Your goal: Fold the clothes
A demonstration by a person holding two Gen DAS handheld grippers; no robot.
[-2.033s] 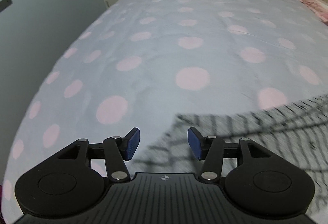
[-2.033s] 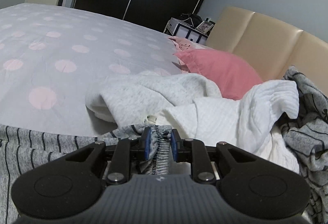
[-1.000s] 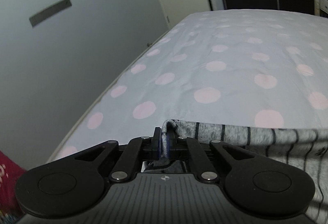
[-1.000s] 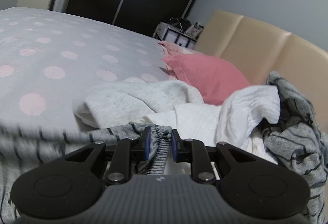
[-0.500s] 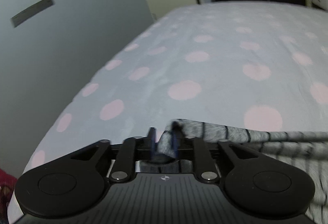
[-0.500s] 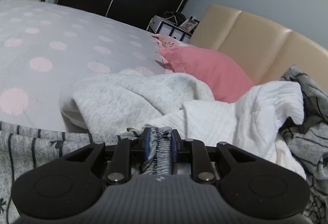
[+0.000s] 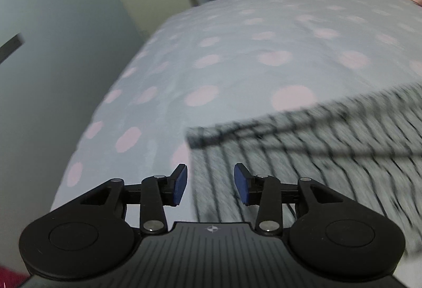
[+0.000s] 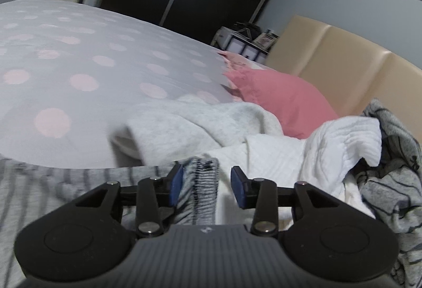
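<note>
Left wrist view: left gripper gapes empty above striped garment; right gripper spread, waistband loose between pads; polka-dot bedspread ahead.

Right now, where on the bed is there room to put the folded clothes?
The polka-dot bedspread lies bare from the striped grey garment to the far edge, and left of the grey sweatshirt. Crowded: the clothes pile, white knit and pink pillow by the headboard.
</note>
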